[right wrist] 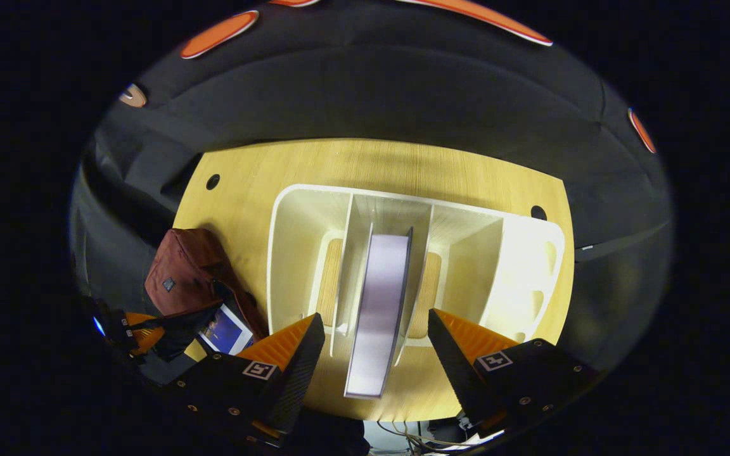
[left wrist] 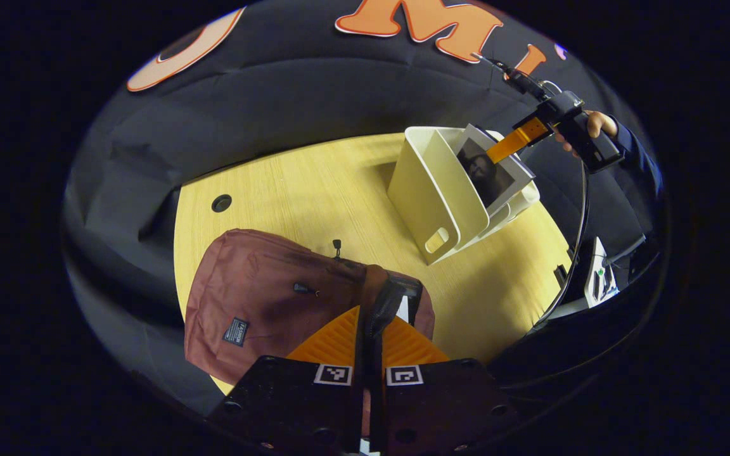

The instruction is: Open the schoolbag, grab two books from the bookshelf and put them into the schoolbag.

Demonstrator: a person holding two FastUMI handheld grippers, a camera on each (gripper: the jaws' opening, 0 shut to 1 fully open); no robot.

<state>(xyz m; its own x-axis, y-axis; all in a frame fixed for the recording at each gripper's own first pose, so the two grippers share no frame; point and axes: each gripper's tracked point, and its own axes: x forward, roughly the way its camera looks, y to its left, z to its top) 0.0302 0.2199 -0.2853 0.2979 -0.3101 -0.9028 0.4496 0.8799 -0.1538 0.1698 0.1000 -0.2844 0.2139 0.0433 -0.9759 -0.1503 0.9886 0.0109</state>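
On the wooden table (right wrist: pixel 365 164), the white bookshelf (right wrist: pixel 523 253) sits mid-frame in the right gripper view. The right gripper (right wrist: pixel 374 345) is spread wide astride the standing book (right wrist: pixel 381 297), whose long edge runs straight ahead. The left gripper (left wrist: pixel 368 339) pinches the schoolbag (left wrist: pixel 257 297) strap, lower left.

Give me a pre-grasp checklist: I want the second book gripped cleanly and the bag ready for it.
1. Right tool open, one finger on each side of the thin pale-edged book: ok.
2. That book stands on edge in the middle compartment of the cream plastic bookshelf: ok.
3. Left tool shut on the dark strap of the maroon fabric schoolbag: ok.
4. Blue-covered book shows in the bag's open mouth: ok.
5. Room inside for a second book: cannot tell.
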